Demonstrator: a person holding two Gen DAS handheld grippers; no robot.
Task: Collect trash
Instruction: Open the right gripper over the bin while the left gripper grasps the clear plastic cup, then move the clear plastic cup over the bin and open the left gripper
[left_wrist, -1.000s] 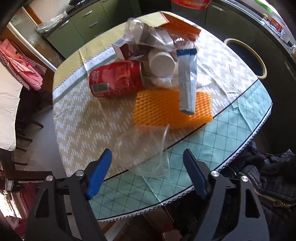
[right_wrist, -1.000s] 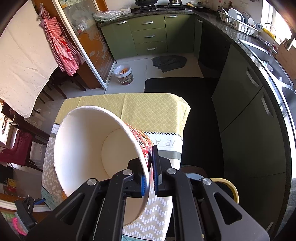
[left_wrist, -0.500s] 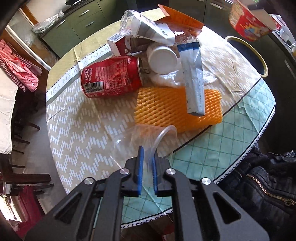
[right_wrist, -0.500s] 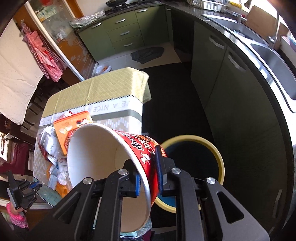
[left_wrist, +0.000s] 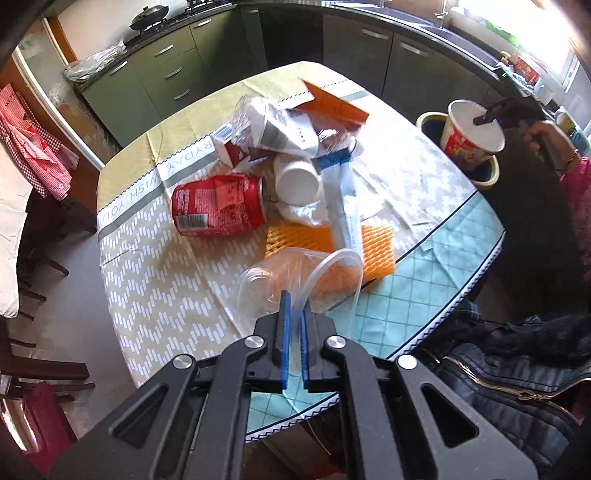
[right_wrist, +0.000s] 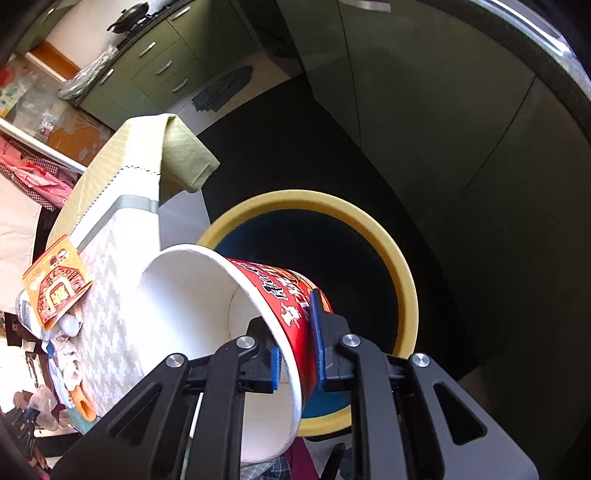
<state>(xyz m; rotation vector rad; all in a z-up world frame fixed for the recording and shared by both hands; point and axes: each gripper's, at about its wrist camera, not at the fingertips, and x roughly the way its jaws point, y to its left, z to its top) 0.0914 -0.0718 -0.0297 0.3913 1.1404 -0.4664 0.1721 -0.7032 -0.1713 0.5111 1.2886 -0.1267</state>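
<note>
My left gripper is shut on the rim of a clear plastic cup, held slightly above the table's near side. Behind it lie a crushed red can, an orange foam net, a white bottle and a blue-and-white pouch. My right gripper is shut on the wall of a red-and-white noodle cup, one pad inside and one outside. The cup hangs tilted over the yellow-rimmed bin. The left wrist view shows that noodle cup above the bin.
More wrappers and an orange packet pile up at the table's far side. The bin stands on the dark floor between the table and green cabinets. A dark jacket lies at the near right; chairs stand left.
The left gripper closed on the clear cup's rim and lifted it slightly. The right gripper carried the noodle cup from above the table down and across to over the bin.
</note>
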